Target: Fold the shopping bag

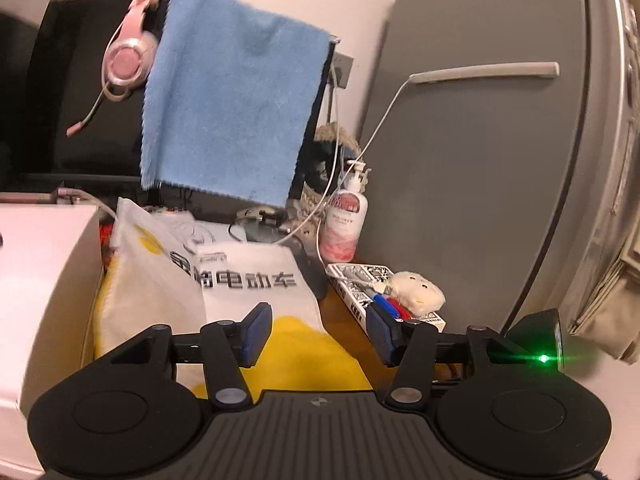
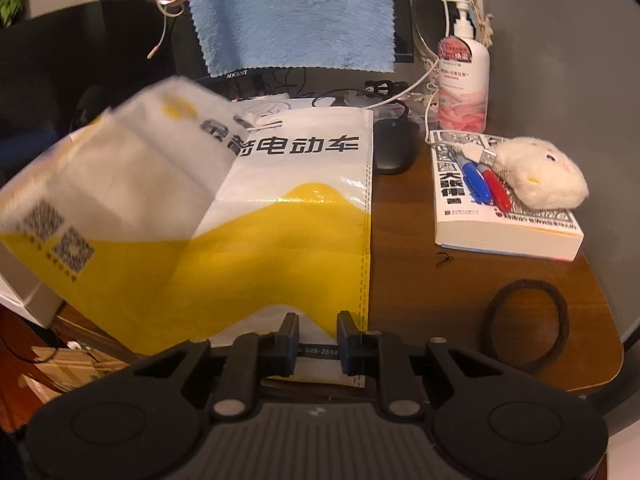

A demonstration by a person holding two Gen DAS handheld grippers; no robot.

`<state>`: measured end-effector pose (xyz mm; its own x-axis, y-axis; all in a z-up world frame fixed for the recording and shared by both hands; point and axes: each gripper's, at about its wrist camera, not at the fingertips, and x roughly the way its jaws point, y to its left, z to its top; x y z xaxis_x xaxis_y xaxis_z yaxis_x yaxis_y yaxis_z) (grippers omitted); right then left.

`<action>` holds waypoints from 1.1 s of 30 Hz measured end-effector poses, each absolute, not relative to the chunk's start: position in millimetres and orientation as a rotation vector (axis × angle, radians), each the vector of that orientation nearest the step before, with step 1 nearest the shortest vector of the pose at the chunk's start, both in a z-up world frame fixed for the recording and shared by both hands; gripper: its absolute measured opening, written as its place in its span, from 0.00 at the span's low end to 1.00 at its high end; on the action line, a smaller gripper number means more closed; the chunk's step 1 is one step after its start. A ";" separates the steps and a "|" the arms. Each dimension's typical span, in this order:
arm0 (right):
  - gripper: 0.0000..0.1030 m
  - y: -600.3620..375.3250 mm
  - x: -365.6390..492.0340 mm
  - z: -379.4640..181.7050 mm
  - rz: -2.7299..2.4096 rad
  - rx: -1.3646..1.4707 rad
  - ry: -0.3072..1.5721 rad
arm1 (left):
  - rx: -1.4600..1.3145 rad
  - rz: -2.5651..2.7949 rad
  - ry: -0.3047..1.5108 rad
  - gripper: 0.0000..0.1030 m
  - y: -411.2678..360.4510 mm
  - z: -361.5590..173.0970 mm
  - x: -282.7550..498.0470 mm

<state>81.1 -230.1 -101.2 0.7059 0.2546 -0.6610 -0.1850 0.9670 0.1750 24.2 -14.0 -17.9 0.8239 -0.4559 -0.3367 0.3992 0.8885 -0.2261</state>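
Note:
The shopping bag (image 2: 296,184) is white and yellow with black characters and lies flat on a brown wooden table (image 2: 420,272). Its left part (image 2: 120,168) is raised off the table and blurred, leaning over the flat part. My right gripper (image 2: 319,340) sits over the bag's near edge, jaws narrowly apart, with nothing pinched between them. In the left wrist view the bag (image 1: 256,276) lies below and ahead, its left flap (image 1: 152,280) standing up. My left gripper (image 1: 318,332) is wide open above the yellow area, holding nothing.
Right of the bag lie a black mouse (image 2: 394,144), a thick book (image 2: 508,232) with pens (image 2: 480,180) and a plush toy (image 2: 536,176), and a hair tie (image 2: 528,320). A pump bottle (image 2: 464,80), a towel-draped monitor (image 2: 292,12) and a grey fridge (image 1: 480,160) stand behind.

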 end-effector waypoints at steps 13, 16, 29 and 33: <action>0.19 -231.9 78.7 -97.6 0.245 0.096 0.755 | -0.158 -0.206 0.498 0.79 42.5 -47.0 -12.4; 0.19 -232.3 78.1 -96.8 0.245 0.095 0.757 | -0.212 -0.184 0.550 0.79 49.3 -63.8 -9.2; 0.19 -229.0 88.4 -106.1 0.246 0.100 0.752 | -0.283 -0.127 0.617 0.48 44.1 -95.5 32.9; 0.19 -229.5 87.8 -106.2 0.250 0.104 0.749 | -0.269 -0.147 0.620 0.14 36.8 -94.3 39.8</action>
<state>87.8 -229.5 -106.2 0.7045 0.2609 -0.6600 -0.1871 0.9653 0.1820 39.8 36.8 -94.3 0.8048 -0.2157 -0.5529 0.0552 0.9548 -0.2922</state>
